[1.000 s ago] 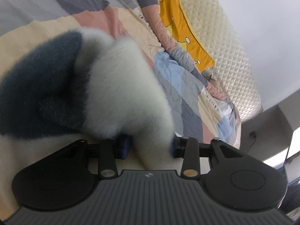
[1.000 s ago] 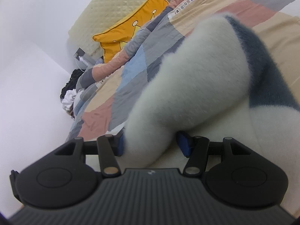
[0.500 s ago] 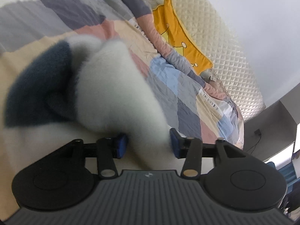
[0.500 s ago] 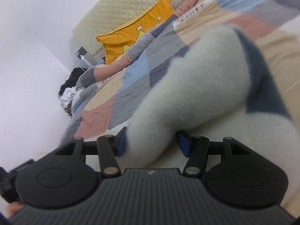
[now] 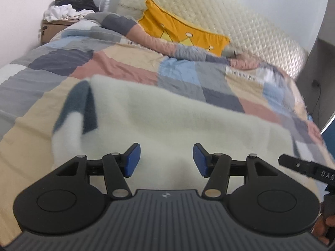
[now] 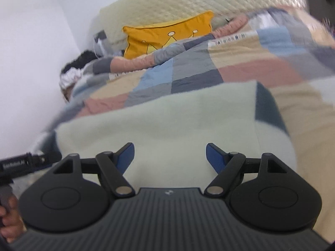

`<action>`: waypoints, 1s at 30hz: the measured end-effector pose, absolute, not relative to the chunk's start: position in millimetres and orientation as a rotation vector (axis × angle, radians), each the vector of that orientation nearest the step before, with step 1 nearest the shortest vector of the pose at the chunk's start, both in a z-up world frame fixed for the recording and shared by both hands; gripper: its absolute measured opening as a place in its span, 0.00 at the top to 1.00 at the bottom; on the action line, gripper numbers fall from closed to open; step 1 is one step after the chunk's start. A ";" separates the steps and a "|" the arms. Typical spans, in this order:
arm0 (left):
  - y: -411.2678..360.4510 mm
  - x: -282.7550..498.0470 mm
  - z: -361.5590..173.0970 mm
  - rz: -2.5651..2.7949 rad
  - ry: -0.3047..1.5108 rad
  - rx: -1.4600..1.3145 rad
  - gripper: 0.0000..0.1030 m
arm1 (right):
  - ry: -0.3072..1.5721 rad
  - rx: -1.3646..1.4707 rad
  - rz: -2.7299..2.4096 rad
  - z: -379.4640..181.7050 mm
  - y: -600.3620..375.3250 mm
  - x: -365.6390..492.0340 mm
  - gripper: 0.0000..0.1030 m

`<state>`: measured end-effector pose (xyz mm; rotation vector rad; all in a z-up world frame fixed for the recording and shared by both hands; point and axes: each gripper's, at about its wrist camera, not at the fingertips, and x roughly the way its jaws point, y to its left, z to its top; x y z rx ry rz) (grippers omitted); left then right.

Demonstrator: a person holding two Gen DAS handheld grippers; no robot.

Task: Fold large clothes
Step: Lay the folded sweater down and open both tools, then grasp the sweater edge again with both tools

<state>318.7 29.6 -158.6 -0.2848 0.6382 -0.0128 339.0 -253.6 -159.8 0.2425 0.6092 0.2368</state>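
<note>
The fluffy cream garment (image 5: 178, 121), with dark blue-grey patches at its side, lies spread flat on the patchwork quilt (image 5: 125, 62) of the bed, at the near end, away from the yellow crown pillow (image 5: 180, 33). Left gripper (image 5: 166, 160) hangs just above the cream pile, jaws opening, nothing between the blue pads. Right gripper (image 6: 169, 158) sits over the same garment, jaws opening wide too, nothing pinched. Beyond the pillow runs the quilted cream headboard (image 5: 240, 27). Left of the pillow, a heap of black and white clothes (image 5: 69, 8) tops a box.
</note>
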 end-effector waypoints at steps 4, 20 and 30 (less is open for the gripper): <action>23.2 336.1 -169.7 0.031 0.649 -0.220 0.40 | 0.597 0.203 0.210 -166.7 -251.7 356.7 0.25; 34.7 374.0 -202.5 0.029 0.718 -0.224 0.39 | 0.676 0.102 0.216 -204.4 -248.4 389.4 0.20; 31.6 323.8 -172.7 -0.009 0.685 -0.276 0.39 | 0.666 0.175 0.225 -186.6 -249.4 359.6 0.22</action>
